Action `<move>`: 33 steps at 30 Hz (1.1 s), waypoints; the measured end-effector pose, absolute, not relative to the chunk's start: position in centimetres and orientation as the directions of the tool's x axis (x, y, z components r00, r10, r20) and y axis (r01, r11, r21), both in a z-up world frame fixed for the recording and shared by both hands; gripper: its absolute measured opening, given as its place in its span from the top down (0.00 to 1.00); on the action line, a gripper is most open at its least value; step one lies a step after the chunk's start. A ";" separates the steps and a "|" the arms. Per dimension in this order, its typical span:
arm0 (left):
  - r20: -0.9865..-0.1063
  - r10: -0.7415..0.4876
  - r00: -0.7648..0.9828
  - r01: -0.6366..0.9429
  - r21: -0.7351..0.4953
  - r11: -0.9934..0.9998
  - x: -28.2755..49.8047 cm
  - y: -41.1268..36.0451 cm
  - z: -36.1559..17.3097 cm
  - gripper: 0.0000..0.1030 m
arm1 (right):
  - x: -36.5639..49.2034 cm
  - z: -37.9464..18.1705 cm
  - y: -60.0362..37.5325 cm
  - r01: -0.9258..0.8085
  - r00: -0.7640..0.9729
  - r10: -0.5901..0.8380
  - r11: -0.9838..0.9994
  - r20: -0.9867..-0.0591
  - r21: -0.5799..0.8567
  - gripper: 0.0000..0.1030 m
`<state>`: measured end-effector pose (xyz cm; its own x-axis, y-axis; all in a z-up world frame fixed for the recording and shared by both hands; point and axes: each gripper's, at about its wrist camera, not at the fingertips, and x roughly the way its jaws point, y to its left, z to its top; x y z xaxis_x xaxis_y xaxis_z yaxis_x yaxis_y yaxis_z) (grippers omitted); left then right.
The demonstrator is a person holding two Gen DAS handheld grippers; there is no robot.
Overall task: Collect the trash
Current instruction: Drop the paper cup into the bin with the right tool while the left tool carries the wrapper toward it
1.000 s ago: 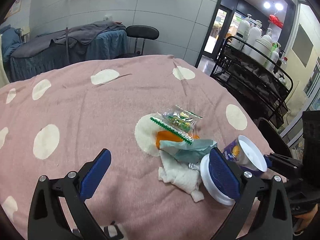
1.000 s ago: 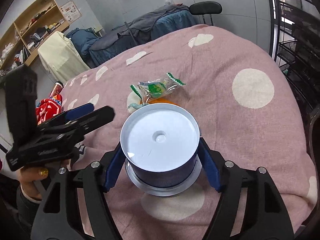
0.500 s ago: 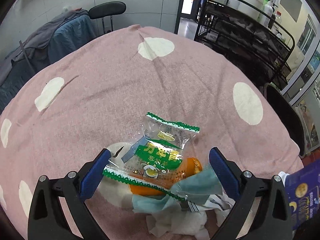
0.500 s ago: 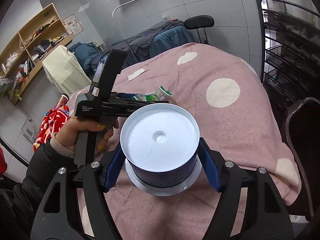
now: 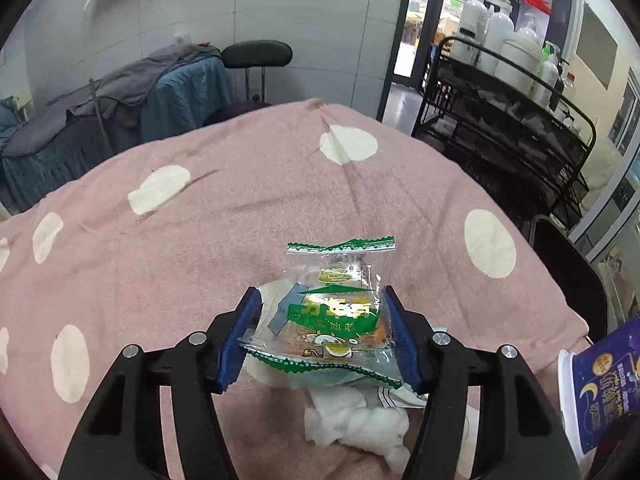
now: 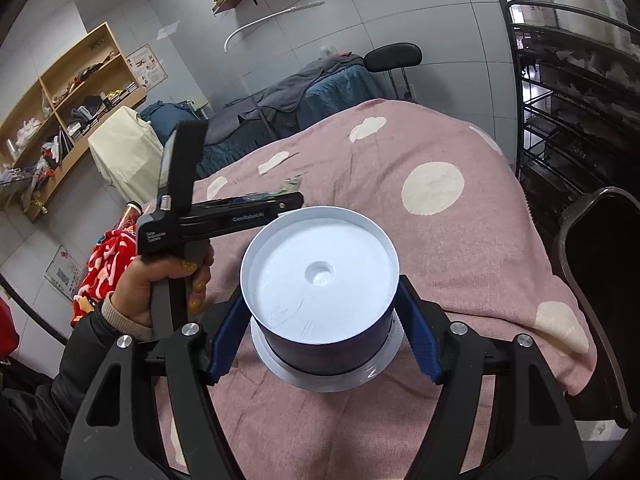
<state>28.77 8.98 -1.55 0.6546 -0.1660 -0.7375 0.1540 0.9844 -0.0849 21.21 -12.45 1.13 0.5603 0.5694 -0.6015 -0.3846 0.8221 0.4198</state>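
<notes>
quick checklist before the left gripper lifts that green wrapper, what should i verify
1. Left gripper closed on the wrapper: ok, both blue pads press its sides.
2. Wrapper comes away alone: cannot tell, its lower edge overlaps the teal packet beneath.
3. White tissue clear of the fingers: ok, it lies on the blanket nearer the camera, apart from the pads.
4. Right gripper secure on the cup: ok, held bottom toward the camera, pads on both sides.
5. Cup out of the lift path: ok, it sits at the far right edge of the left wrist view.
</notes>
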 end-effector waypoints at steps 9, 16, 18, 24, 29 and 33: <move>-0.613 -0.148 0.776 0.125 -0.081 0.989 22.2 7.7 2.2 0.41 | 18.7 1.0 -15.1 -0.365 0.619 0.538 0.842 -0.573 0.396 0.31; -0.561 -0.214 0.800 0.175 -0.123 0.977 18.3 4.5 3.0 0.41 | 16.3 1.1 -18.7 -0.321 0.675 0.505 0.858 -0.538 0.401 0.31; -0.552 -0.234 0.801 0.193 -0.132 0.972 17.5 3.3 3.1 0.41 | 15.6 1.2 -20.1 -0.301 0.694 0.486 0.866 -0.531 0.399 0.31; -0.537 -0.319 0.781 0.274 -0.165 0.948 15.8 -0.9 2.8 0.41 | 13.9 1.1 -24.5 -0.235 0.750 0.417 0.893 -0.513 0.383 0.31; -0.540 -0.387 0.748 0.338 -0.191 0.921 15.4 -4.5 2.1 0.41 | 13.1 0.4 -28.6 -0.151 0.792 0.332 0.920 -0.512 0.362 0.31; -0.546 -0.430 0.719 0.383 -0.206 0.901 15.4 -7.1 1.5 0.41 | 13.1 -0.1 -31.8 -0.066 0.816 0.248 0.937 -0.523 0.343 0.31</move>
<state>15.43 -7.05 1.53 0.7192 -0.4301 -0.5458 0.3827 0.9007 -0.2055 13.08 -31.83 -0.11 0.8156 0.2483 -0.5227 -0.0655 0.9371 0.3429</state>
